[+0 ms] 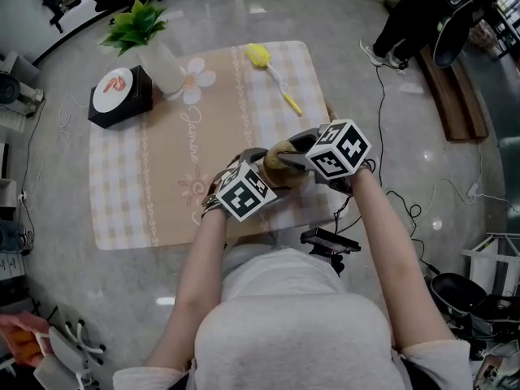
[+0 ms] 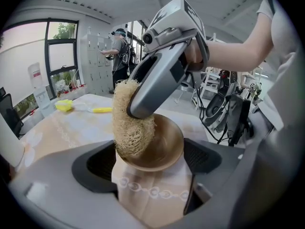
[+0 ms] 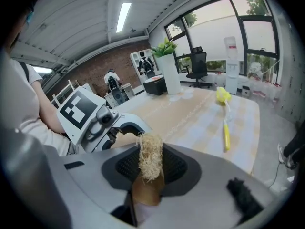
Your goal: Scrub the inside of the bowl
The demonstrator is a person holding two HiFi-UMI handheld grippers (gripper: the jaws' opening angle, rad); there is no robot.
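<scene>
we are clamping the wooden bowl [image 2: 164, 149] between the jaws of our left gripper [image 1: 258, 167], holding it tilted over the 5 o'clock edge of the cloth-covered table [image 1: 122, 210], close to our body. our right gripper [image 1: 294, 154] is squeezing a tan loofah pad [image 2: 131, 128] and pressing it against the bowl's inner wall, at the 9 o'clock side of the rim in the left gripper view. the two grippers are meeting nose to nose just in front of us. farther off, a yellow brush [image 1: 272, 71] is lying toward the table's 1 o'clock corner, a potted plant [image 1: 138, 27] is standing at 11 o'clock, and a black box [image 1: 122, 96] is sitting beside it at 10 o'clock.
</scene>
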